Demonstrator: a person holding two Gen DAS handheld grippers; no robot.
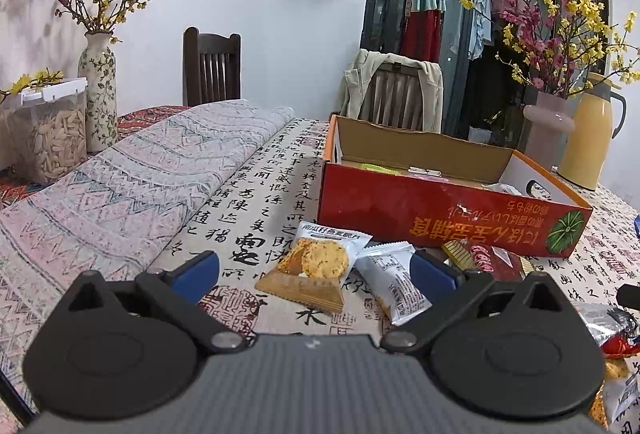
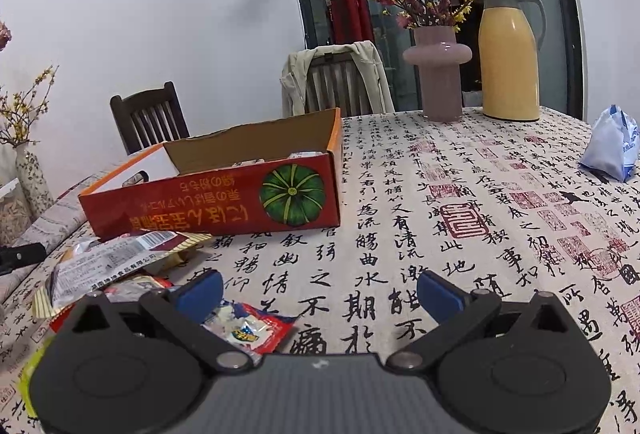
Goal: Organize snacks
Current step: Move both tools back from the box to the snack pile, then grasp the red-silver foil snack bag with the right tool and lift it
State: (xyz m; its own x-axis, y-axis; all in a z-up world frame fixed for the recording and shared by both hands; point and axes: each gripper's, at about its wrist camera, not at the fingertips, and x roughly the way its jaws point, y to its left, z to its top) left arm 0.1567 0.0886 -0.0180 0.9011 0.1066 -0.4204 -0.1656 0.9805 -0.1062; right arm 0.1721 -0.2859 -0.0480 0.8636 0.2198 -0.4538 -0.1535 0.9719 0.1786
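Note:
A red open cardboard box (image 1: pixel 440 211) with a green pumpkin picture sits on the calligraphy tablecloth; it also shows in the right wrist view (image 2: pixel 216 201). A few snack packets lie inside it. My left gripper (image 1: pixel 316 270) is open and empty, just short of a cracker packet (image 1: pixel 320 262) and a white packet (image 1: pixel 394 286) lying before the box. A red packet (image 1: pixel 492 260) lies against the box front. My right gripper (image 2: pixel 320 290) is open and empty above the cloth. A silver packet (image 2: pixel 108 266) and a red-and-white packet (image 2: pixel 252 326) lie at its left.
A folded patterned cloth (image 1: pixel 132 177), a clear jar of seeds (image 1: pixel 48 137) and a flower vase (image 1: pixel 98 89) stand at the left. A pink vase (image 2: pixel 438 73), a yellow thermos (image 2: pixel 510 53) and a blue-white bag (image 2: pixel 612 143) stand at the far right. Chairs stand behind the table.

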